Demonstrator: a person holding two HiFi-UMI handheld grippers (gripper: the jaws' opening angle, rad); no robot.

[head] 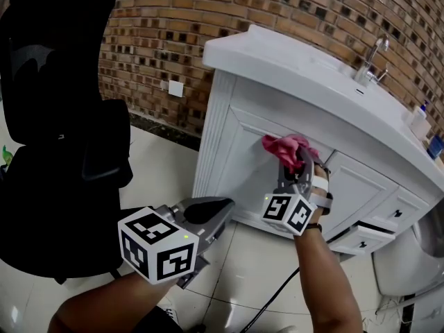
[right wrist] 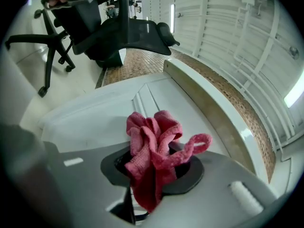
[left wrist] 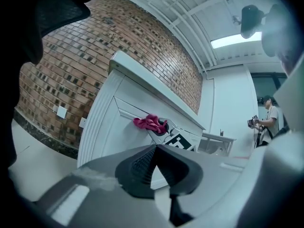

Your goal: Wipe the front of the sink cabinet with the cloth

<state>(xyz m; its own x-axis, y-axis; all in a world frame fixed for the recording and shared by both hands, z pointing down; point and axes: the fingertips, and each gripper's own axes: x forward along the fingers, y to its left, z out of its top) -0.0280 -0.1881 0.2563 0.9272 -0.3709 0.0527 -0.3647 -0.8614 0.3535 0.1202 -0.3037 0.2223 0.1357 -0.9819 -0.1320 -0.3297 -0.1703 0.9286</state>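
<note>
The white sink cabinet (head: 236,151) stands against a brick wall, its panelled front facing me. A bunched pink cloth (head: 288,146) is pressed on the upper part of a cabinet door panel, held by my right gripper (head: 300,159), whose jaws are shut on it. In the right gripper view the cloth (right wrist: 154,153) fills the jaws just in front of the door panel (right wrist: 109,108). My left gripper (head: 211,210) hangs lower left, away from the cabinet, jaws shut and empty; its view shows the cloth (left wrist: 149,123) and the cabinet (left wrist: 107,127) ahead.
A black office chair (head: 55,116) stands close at the left. The basin top carries a faucet (head: 370,62) and bottles (head: 420,121) at the right end. A drawer (head: 364,236) at the lower right sticks out slightly. A cable (head: 274,298) runs over the tiled floor. A person (left wrist: 268,120) stands far off.
</note>
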